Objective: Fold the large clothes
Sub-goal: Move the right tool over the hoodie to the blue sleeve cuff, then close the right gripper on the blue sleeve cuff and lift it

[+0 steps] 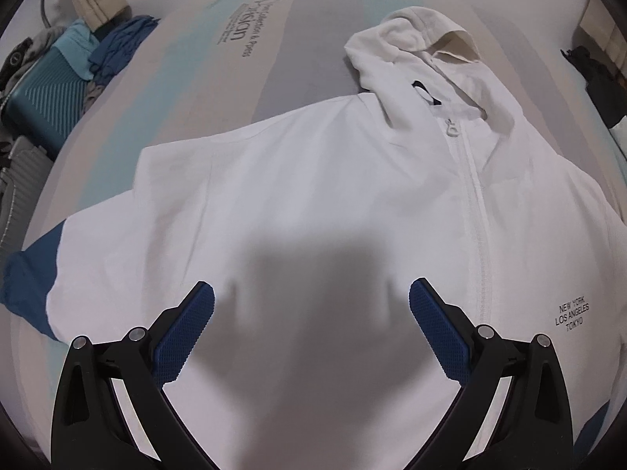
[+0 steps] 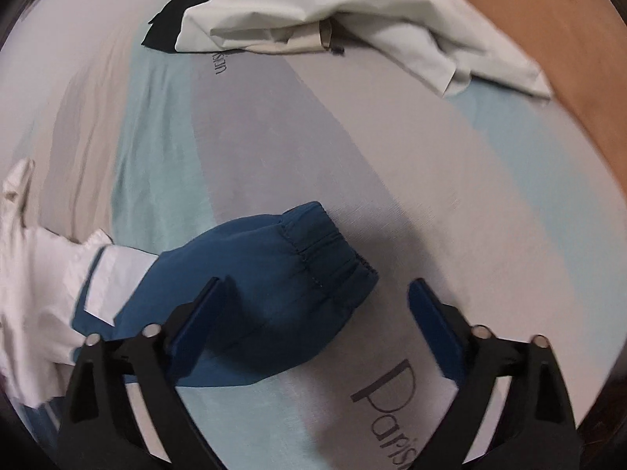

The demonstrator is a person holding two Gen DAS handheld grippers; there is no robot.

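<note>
The bedsheet (image 1: 274,31), striped in grey, pale blue and beige with printed lettering, covers the whole work surface, and everything else is placed against the jacket lying on it. The jacket (image 1: 313,180) is white, hooded and zipped shut, spread front side up across the middle of the sheet. Its body looks flat and smooth, the hood (image 1: 415,43) is crumpled at the top end, and no fold has been made in it that these views show. I judge the task to be at its very start: the garment is laid out, and both sleeves and the body are left to fold.

A second pale garment (image 2: 313,11) lies bunched near the sheet's far edge, well apart from the jacket's sleeve. It is not neatly folded as far as can be seen.

The right sleeve (image 2: 274,278) ends in a blue section with a gathered cuff (image 2: 333,254), stretched out sideways from the jacket body.

The left gripper (image 1: 311,333) hovers over the jacket's lower front, jaws spread wide, nothing between them.

The right gripper (image 2: 317,333) hangs above the blue cuff, jaws wide apart and gripping nothing; the cuff lies partly between them.
</note>
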